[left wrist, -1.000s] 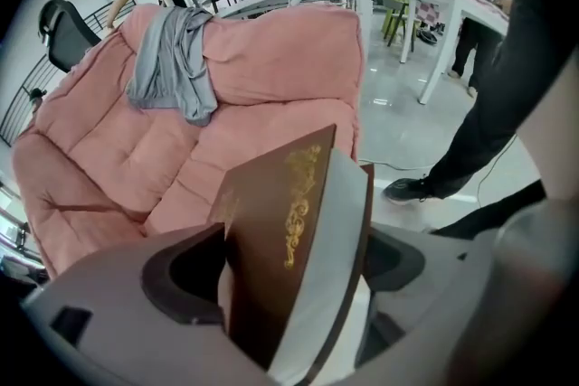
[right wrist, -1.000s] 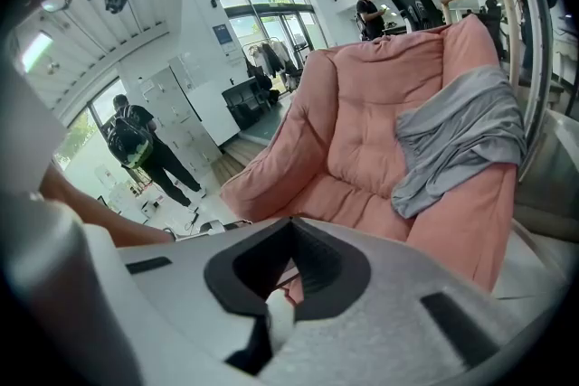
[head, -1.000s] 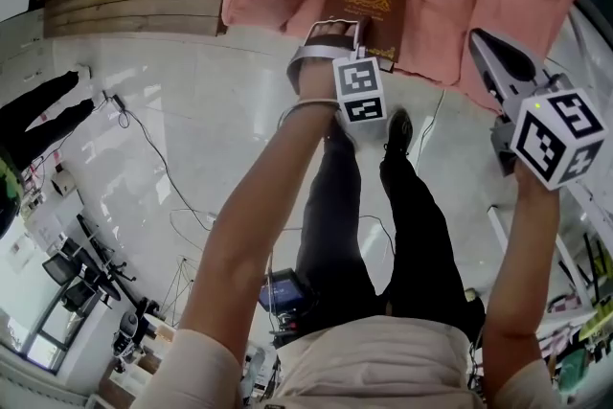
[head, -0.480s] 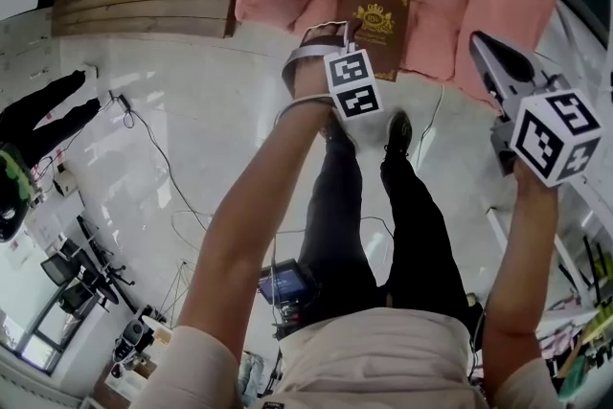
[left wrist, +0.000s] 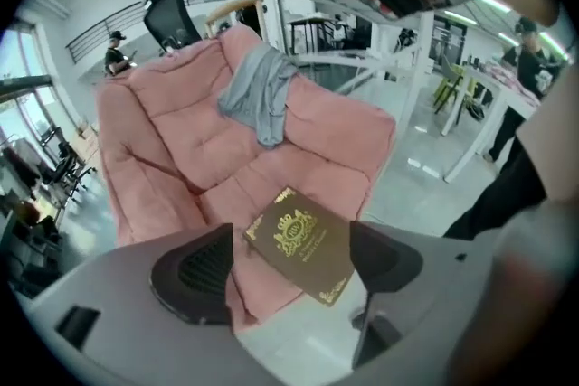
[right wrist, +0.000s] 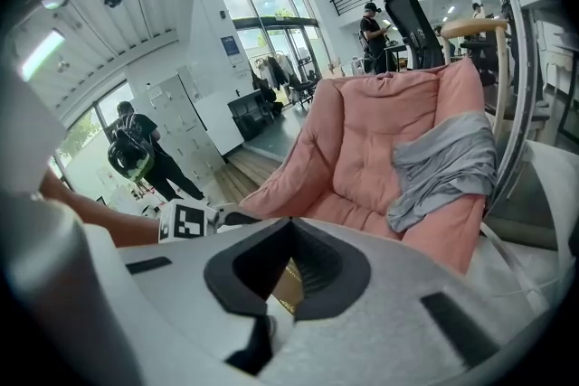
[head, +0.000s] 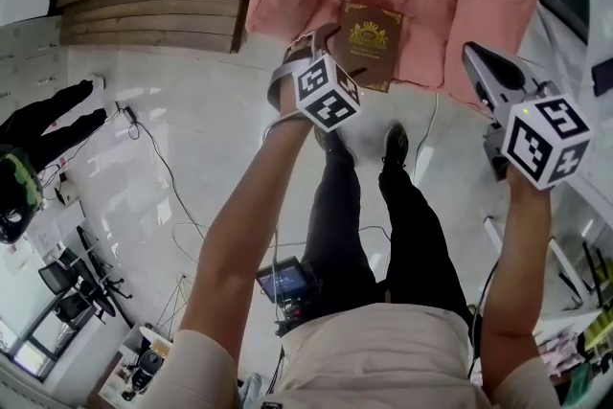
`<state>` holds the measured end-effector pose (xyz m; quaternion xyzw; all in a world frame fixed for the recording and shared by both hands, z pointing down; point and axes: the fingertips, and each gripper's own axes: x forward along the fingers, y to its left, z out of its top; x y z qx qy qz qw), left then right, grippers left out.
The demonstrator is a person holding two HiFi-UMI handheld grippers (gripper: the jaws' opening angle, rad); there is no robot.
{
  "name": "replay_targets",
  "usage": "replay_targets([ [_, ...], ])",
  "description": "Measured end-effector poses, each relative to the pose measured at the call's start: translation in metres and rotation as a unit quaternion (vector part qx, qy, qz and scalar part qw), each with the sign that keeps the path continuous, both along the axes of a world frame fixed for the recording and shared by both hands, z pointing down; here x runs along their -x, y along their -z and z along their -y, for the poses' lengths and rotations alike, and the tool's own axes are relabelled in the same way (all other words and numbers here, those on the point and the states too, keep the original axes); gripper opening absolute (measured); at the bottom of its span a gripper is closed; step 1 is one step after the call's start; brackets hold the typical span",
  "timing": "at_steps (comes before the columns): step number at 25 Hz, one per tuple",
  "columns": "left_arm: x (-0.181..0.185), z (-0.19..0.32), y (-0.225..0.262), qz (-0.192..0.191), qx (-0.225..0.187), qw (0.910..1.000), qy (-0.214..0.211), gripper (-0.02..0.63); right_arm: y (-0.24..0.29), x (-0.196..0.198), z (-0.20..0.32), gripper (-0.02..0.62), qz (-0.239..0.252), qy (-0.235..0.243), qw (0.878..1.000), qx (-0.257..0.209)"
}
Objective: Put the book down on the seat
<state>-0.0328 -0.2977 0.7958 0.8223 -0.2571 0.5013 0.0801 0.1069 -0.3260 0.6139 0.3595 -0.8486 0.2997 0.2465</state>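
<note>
Pale floor [head: 172, 110] lies below us; our left gripper [left wrist: 289, 268] has its jaws wide apart, holding nothing; just ahead of it the book [left wrist: 300, 244] lies flat on the pink seat [left wrist: 298, 167], near the front edge; our right gripper [right wrist: 288, 226] is closed and empty. We judge the placing done; next, we draw the left gripper clear.

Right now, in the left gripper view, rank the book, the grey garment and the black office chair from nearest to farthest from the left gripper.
1. Book, lying at the front of the pink seat, just beyond the left gripper.
2. Grey garment, draped higher up over the seat's back.
3. Black office chair, behind the seat, upper left.
</note>
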Motion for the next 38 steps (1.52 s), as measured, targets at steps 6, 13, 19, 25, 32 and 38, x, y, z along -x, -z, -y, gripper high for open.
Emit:
replay_targets([
  [6, 0.003, 0.018, 0.131, -0.097, -0.078, 0.9905, 0.059, 0.386, 0.052, 0.005, -0.003, -0.008, 0.015, 0.012, 0.999, -0.027],
  [13, 0.019, 0.014, 0.279, -0.202, -0.179, 0.9571, 0.104, 0.132, 0.128, 0.02, -0.009, -0.008, 0.036, 0.036, 0.997, -0.064],
  [19, 0.038, 0.003, 0.385, -0.275, -0.236, 0.9213, 0.142, 0.031, 0.194, 0.038, -0.013, -0.008, 0.062, 0.056, 0.992, -0.098],
  [25, 0.056, -0.017, 0.466, -0.316, -0.242, 0.9003, 0.175, 0.021, 0.26, 0.053, -0.024, -0.008, 0.09, 0.077, 0.984, -0.131],
  [32, 0.079, -0.043, 0.546, -0.331, -0.278, 0.883, 0.184, 0.02, 0.327, 0.064, -0.037, -0.011, 0.091, 0.101, 0.976, -0.167],
  [38, 0.089, -0.071, 0.6, -0.332, -0.305, 0.8758, 0.172, 0.02, 0.379, 0.068, -0.057, -0.011, 0.087, 0.118, 0.969, -0.197],
])
